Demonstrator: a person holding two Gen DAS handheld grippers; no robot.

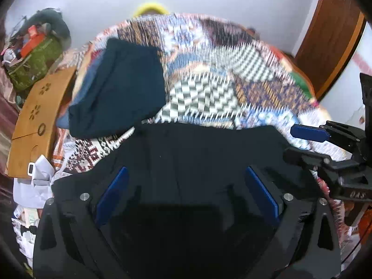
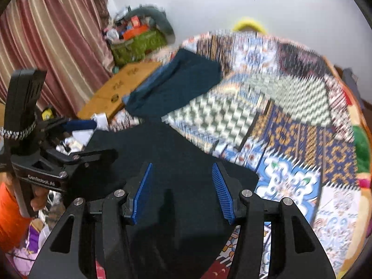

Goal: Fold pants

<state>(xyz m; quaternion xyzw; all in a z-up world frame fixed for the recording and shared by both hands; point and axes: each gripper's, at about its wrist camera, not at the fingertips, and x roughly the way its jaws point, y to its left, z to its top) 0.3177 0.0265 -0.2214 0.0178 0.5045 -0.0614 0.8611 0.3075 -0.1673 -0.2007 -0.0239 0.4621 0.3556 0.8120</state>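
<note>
The left hand-held gripper (image 1: 187, 193) has its blue fingers (image 1: 112, 194) spread wide, with nothing pinched between them. The black pants (image 1: 197, 148) lie right under and in front of it, on the bed with the patchwork quilt (image 1: 232, 88). The dark cloth fills the space between the fingers, so this hand-held gripper is very close to the pants.

The right hand-held gripper (image 2: 182, 190) is wide too and holds nothing. The black pants (image 2: 167, 153) sit under it as well, and their edge runs away toward the left, where the other hand-held gripper is.

Both are about the same closeness to the pants, I think. A folded dark blue cloth (image 1: 121, 88) lies farther back on the bed, apart from the pants.
</note>
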